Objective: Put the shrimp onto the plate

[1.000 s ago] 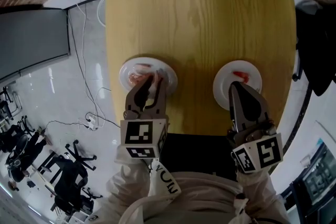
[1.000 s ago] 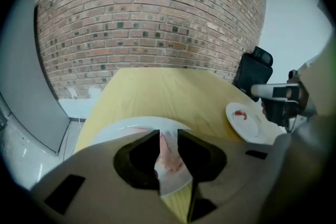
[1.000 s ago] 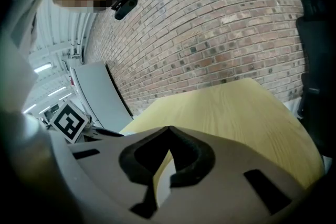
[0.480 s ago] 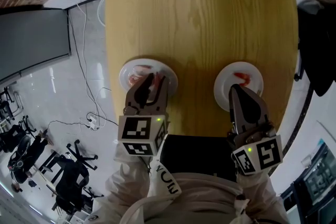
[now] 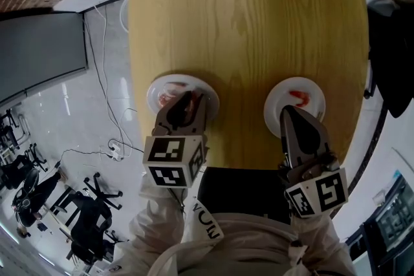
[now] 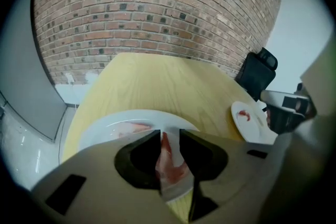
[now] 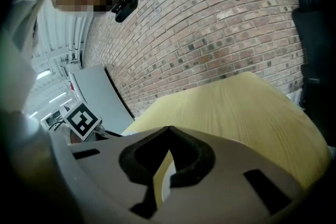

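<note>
Two white plates stand near the front edge of the wooden table (image 5: 246,22). The left plate (image 5: 155,92) holds reddish shrimp (image 5: 169,95). My left gripper (image 5: 189,97) hangs over it, pointing steeply down. Its jaws have just been opening. In the left gripper view a shrimp (image 6: 169,162) lies on the left plate (image 6: 105,131) in the gap of the left gripper (image 6: 169,134), with no pad pressing on it. The right plate (image 5: 312,106) carries one shrimp (image 5: 299,97). My right gripper (image 5: 284,110) is shut and empty at that plate's near rim, the tips of the right gripper (image 7: 168,128) meeting.
A brick wall (image 6: 157,13) rises behind the table. A dark chair (image 6: 258,73) stands at the table's right side, and a grey panel (image 5: 39,48) at its left. Cables (image 5: 107,106) and office chairs (image 5: 84,203) are on the floor to the left.
The left gripper's jaws stand wider apart than a second ago, and the shrimp now lies free on the left plate. The right gripper has not moved.
</note>
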Demonstrator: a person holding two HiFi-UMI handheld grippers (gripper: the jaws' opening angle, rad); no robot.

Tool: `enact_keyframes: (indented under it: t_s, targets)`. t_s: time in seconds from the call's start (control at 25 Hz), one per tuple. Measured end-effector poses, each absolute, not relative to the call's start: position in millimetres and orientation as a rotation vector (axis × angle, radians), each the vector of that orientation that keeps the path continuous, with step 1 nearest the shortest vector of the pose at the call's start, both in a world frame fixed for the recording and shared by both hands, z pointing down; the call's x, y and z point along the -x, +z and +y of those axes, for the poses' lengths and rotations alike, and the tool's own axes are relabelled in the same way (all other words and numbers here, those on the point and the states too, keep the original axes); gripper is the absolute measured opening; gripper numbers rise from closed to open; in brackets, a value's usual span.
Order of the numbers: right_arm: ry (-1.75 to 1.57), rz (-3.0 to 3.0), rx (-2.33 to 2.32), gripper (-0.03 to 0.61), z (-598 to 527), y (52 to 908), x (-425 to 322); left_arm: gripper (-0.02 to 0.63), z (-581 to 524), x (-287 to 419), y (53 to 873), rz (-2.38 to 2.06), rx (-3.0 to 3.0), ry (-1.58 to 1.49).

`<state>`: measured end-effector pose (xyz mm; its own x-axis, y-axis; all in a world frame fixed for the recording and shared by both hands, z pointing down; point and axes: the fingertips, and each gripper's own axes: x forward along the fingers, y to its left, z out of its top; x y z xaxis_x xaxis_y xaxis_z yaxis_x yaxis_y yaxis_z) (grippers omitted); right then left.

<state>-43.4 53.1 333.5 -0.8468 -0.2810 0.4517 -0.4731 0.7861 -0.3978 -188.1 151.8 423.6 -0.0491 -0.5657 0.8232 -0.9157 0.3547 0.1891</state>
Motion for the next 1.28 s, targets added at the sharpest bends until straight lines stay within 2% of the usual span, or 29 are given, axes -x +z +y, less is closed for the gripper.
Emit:
enact_keyframes:
  t_s: [0.28, 0.52, 1.28]
  targets:
    - [0.734, -2.601, -0.598, 0.025, 52, 335, 41, 0.11, 152, 185, 428, -1.704, -1.33, 0.552]
    - [0.753, -2.592, -0.628, 0.023, 52, 336, 38, 0.06, 154, 188, 429, -1.702, -1.331, 0.579]
    - [0.755, -2.6, -0.694, 0.023, 54, 326, 26, 0.049, 156, 185, 419, -1.689, -1.379, 0.609]
